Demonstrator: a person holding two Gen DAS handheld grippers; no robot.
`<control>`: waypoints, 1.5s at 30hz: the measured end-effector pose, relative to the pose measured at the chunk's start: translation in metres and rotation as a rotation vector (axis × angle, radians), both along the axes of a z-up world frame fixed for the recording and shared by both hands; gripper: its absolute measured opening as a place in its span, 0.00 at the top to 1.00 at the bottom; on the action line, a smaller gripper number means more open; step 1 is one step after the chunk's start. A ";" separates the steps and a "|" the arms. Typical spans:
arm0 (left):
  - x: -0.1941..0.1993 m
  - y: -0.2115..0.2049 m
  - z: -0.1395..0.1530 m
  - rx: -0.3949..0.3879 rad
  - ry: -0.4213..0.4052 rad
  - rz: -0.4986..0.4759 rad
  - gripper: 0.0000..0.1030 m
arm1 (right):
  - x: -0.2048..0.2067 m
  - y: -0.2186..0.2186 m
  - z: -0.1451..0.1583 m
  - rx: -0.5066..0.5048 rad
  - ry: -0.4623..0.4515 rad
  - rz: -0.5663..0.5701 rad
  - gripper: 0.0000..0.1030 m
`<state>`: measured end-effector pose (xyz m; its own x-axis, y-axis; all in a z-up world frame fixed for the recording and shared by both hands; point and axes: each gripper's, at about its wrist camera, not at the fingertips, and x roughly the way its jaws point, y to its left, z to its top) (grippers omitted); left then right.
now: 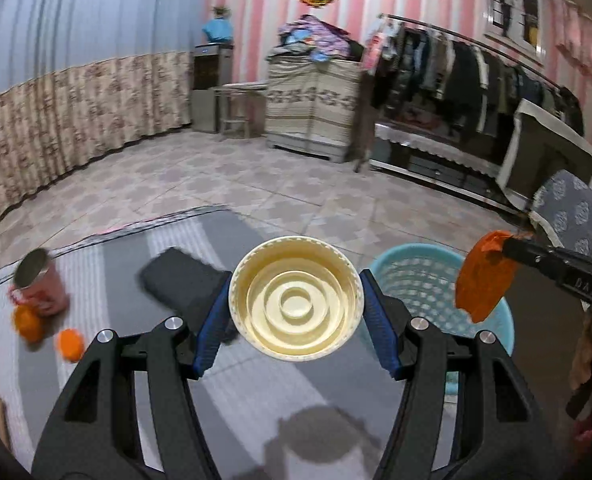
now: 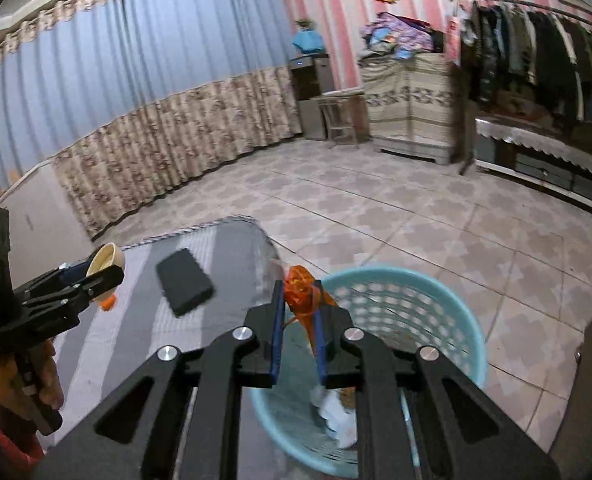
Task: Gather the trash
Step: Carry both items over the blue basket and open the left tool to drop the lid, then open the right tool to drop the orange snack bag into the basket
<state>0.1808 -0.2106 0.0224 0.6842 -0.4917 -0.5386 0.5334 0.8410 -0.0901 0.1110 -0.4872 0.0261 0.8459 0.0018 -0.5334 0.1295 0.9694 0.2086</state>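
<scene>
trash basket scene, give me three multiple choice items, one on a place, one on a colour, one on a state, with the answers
1. Where is the black phone-like slab?
A. inside the basket
B. on the striped cloth
C. on the floor tiles

2. What colour is the basket?
A. light blue
B. red
C. black

3. What is the left gripper doing?
A. hanging open with nothing in it
B. clamped on a can
C. shut on a cream plastic cup

Answers:
1 B, the slab lies flat on the grey and white striped cloth.
2 A, its meshed wall is light blue in both views.
3 C, the blue pads press on both sides of the cup; the red can stands apart on the cloth.
</scene>
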 end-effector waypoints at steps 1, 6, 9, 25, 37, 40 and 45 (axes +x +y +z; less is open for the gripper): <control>-0.001 -0.008 -0.002 0.001 -0.001 -0.013 0.41 | -0.001 -0.003 -0.003 0.003 0.002 -0.008 0.87; -0.005 -0.061 -0.021 0.026 0.010 -0.075 0.41 | -0.007 -0.033 -0.020 0.025 0.010 -0.056 0.87; -0.004 -0.092 -0.035 0.026 0.034 -0.117 0.41 | -0.008 -0.047 -0.028 0.041 0.015 -0.074 0.87; 0.009 -0.110 -0.034 0.038 0.013 -0.084 0.14 | 0.000 -0.062 -0.061 0.106 0.026 -0.098 0.87; 0.013 -0.027 0.000 0.035 -0.033 0.077 0.07 | 0.034 -0.032 -0.065 0.020 0.074 -0.164 0.51; 0.013 -0.009 0.007 0.018 -0.037 0.104 0.06 | 0.039 -0.023 -0.062 -0.026 0.084 -0.171 0.33; 0.010 0.018 0.014 0.006 -0.043 0.138 0.06 | 0.039 -0.010 -0.061 -0.053 0.101 -0.173 0.12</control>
<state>0.1905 -0.1924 0.0368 0.7675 -0.3882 -0.5102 0.4158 0.9072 -0.0647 0.1498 -0.4972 -0.0347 0.7731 -0.1694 -0.6113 0.3130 0.9400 0.1354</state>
